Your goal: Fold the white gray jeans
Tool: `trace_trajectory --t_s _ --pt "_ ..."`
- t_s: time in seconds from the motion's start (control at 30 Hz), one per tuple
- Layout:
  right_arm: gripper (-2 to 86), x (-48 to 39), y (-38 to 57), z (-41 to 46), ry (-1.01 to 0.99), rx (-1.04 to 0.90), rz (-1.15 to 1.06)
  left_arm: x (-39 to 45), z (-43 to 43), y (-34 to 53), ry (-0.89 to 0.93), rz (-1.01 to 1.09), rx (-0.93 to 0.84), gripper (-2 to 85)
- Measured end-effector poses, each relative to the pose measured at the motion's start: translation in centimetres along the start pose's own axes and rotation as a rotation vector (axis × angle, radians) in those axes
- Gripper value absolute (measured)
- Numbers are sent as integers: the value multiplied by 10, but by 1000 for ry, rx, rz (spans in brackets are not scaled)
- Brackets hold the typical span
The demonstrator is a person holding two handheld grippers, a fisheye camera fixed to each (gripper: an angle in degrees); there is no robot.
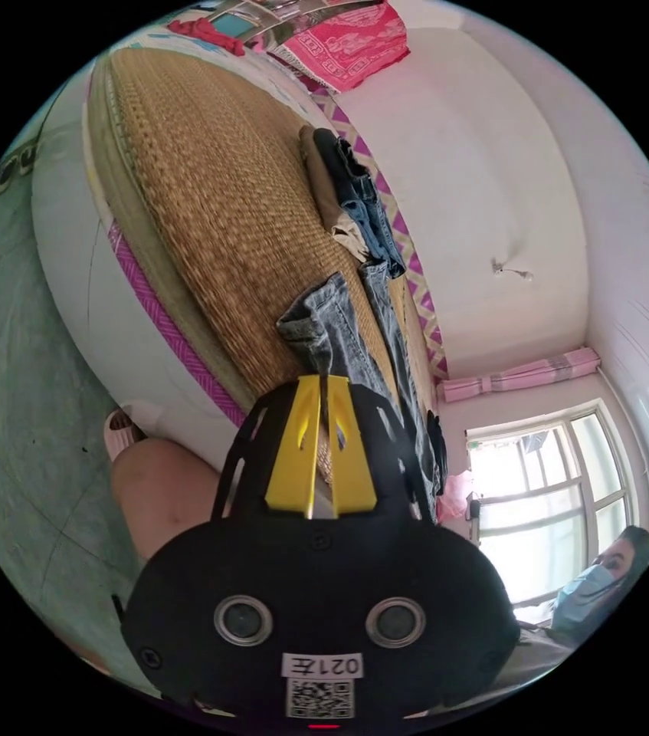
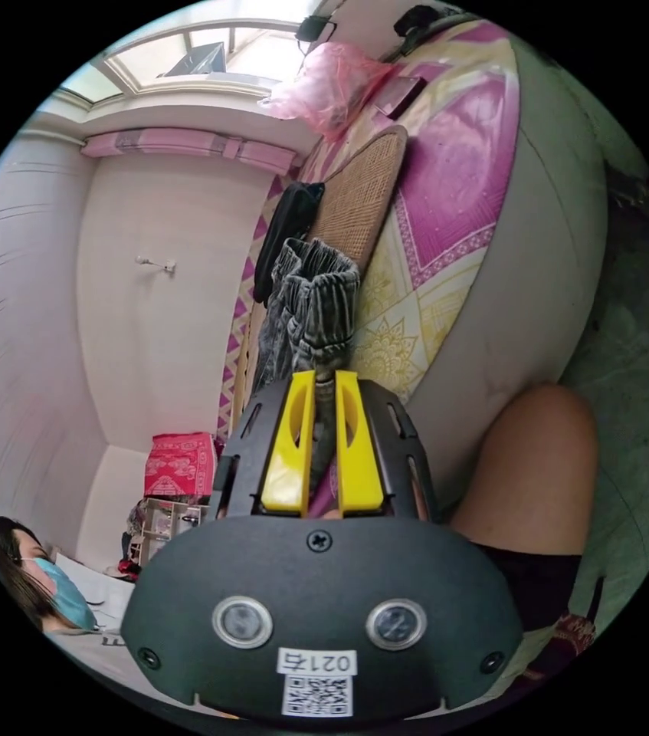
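Both tools, left (image 1: 325, 381) and right (image 2: 324, 377), pinch the jeans (image 1: 339, 337) above the bed (image 1: 209, 199)

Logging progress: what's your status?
Left gripper shut on jeans leg. Right gripper shut on the waistband. Folded clothes lie farther along the mat.

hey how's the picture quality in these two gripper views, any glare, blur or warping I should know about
Left gripper view: the bright window is blown out to white, and the fisheye bends the woven straw mat into a curve, slightly soft. Right gripper view: the window along the top is overexposed, walls bow, yet the faded grey jeans between the yellow jaws look sharp.
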State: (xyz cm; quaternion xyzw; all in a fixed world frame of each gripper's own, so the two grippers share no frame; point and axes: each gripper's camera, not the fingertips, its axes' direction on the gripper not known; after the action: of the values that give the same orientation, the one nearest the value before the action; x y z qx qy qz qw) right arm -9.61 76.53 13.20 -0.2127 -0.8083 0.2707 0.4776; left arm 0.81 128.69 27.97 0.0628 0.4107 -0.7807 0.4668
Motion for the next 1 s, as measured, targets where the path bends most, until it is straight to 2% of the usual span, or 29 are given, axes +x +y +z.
trace_trajectory --t_s 0.1,0.23,0.43,0.57,0.7,0.83,0.9,1.0 --pt "28 -10 -8 6 26 -33 -19 13 14 -2 -32 -5 -14 -10" --pt "16 -32 -29 0 -93 -81 -31 57 21 -14 -17 75 -30 -10" --pt "13 -116 -100 41 -201 -165 -161 213 77 -93 -99 332 -102 -10" --pt "13 -165 -158 108 -209 -227 -216 325 193 -179 -307 501 -226 -10" --pt "13 -179 -224 222 -53 -275 -206 369 364 -257 -484 515 -344 -10" --pt "14 -144 -268 321 89 -336 -105 358 502 -292 -622 485 -431 -10" --pt "15 -131 -275 341 56 -337 -67 338 563 -299 -650 463 -459 -10" --pt "14 -131 -279 352 52 -334 -101 321 605 -305 -673 476 -478 -10"
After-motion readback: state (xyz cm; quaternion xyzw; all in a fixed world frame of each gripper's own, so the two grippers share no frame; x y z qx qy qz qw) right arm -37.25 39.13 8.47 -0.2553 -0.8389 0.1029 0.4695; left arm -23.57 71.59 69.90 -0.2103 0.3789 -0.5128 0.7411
